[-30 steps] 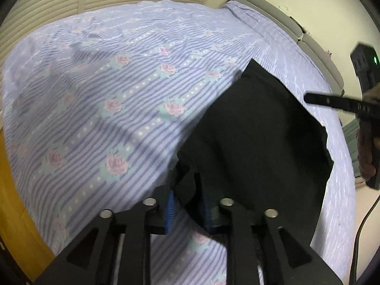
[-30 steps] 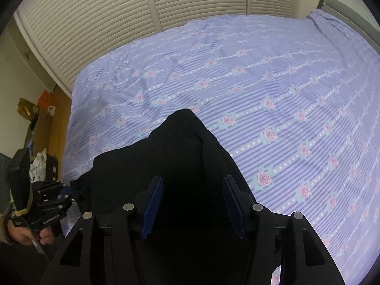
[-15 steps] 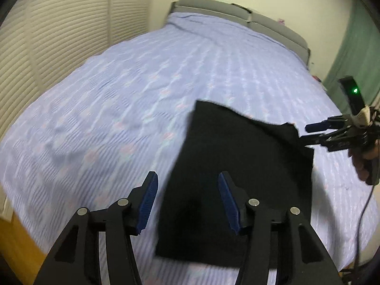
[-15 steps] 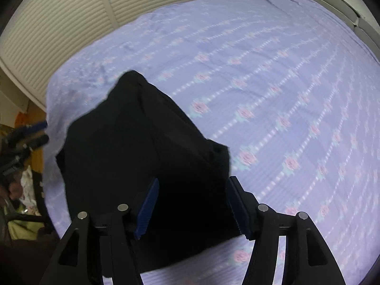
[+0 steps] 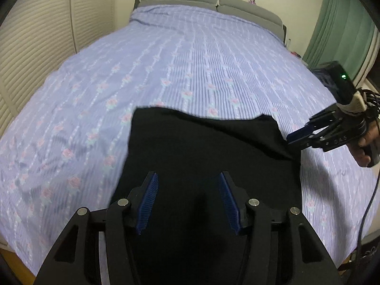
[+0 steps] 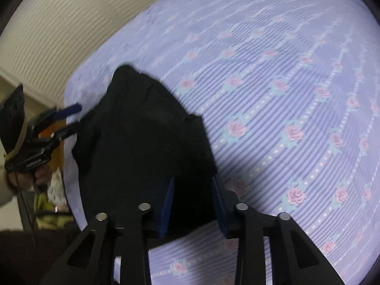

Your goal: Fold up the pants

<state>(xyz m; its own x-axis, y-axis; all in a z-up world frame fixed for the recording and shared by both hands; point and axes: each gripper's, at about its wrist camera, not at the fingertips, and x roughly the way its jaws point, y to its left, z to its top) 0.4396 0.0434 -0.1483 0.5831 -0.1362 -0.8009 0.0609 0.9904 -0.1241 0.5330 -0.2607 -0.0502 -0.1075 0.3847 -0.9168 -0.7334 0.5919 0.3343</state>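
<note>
Bed [image 5: 190,71] fills both views, covered in a lilac striped sheet [image 6: 285,95] with pink rose print, grey headboard [image 5: 213,2] at the far end, slatted cream doors [image 5: 35,35] on the left side, green curtain [image 5: 344,23] far right in the left wrist view. Black pants [image 5: 201,154] lie flat on the sheet near the foot edge of the bed, folded into a rough rectangle; one far corner is rumpled and raised a bit at the right-gripper side [image 6: 192,118]. Left gripper [image 5: 187,204] above the near part of the pants, blue-padded fingers [image 5: 148,204] spread wide apart, nothing between them; can't tell if it touches the cloth. Right gripper [image 6: 193,204] over the pants' edge, fingers apart too, black cloth showing in the gap but not pinched. In the left wrist view the right gripper [image 5: 308,137] sits just beside the pants' far right corner, held by a hand [image 5: 363,147]. In the right wrist view the left gripper [image 6: 68,118] is at the pants' left edge, blurred. Some clutter [image 6: 52,201] on the floor beside the bed, too blurry to identify.
</note>
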